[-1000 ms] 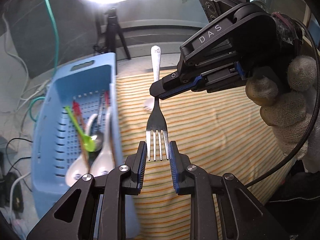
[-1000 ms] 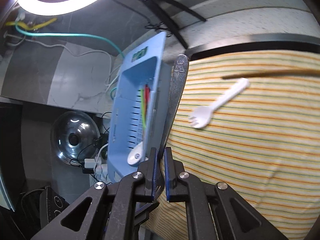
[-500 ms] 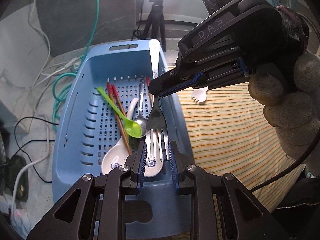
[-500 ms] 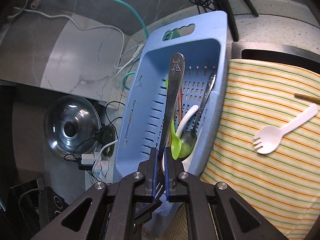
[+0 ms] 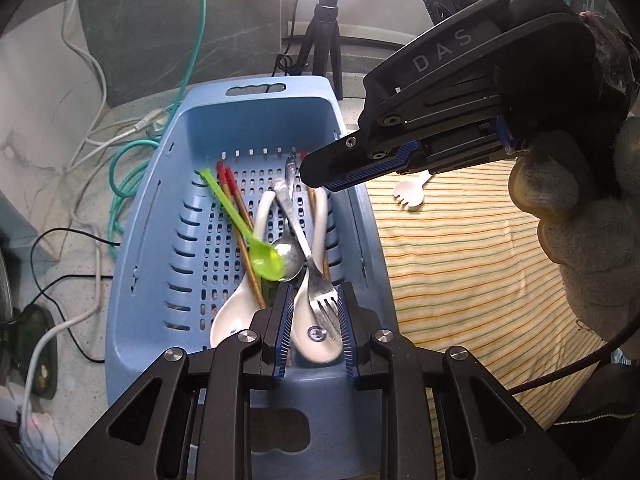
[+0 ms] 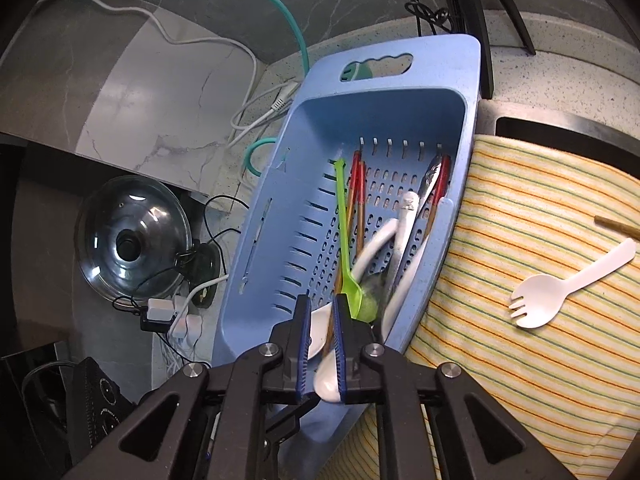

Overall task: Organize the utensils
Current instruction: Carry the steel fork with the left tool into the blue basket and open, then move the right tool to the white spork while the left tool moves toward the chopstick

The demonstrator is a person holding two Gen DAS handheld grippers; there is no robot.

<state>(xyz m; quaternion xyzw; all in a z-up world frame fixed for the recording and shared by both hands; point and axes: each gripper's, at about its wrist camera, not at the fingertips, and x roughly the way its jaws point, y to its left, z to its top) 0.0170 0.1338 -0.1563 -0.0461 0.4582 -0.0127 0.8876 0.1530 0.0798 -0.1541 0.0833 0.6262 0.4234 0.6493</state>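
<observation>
A striped cloth [image 5: 460, 272] in yellow, orange and green covers the surface on the right of both views. Beside it, touching its edge, sits a long blue plastic basket [image 5: 152, 240] with slotted walls, a perforated floor and a handle cutout at its far end.

Inside the basket lies a loose pile of utensils. Two white ceramic spoons [image 5: 234, 312] rest with their bowls toward the near end. A metal fork [image 5: 316, 280] lies on top of them, tines toward the near end — it looks slightly blurred, so whether it has fully settled is hard to tell. A metal spoon [image 5: 290, 256] and a lime-green plastic spoon [image 5: 256, 240] cross the middle, and wooden chopsticks with red tips [image 5: 232, 196] run lengthwise beneath.

The left gripper [image 5: 314, 320] hovers just above the near end of the basket, jaws spread apart, holding nothing; the fork's tines show between its fingers. The right gripper [image 5: 320, 174], held in a gloved hand [image 5: 580, 240], reaches in from the right above the basket's far half. In its own wrist view its jaws stand a narrow gap apart with nothing gripped.

On the cloth, well apart from the basket, lies a white plastic spork [image 6: 560, 284], with the end of a wooden stick [image 6: 616, 226] just beyond it.
</observation>
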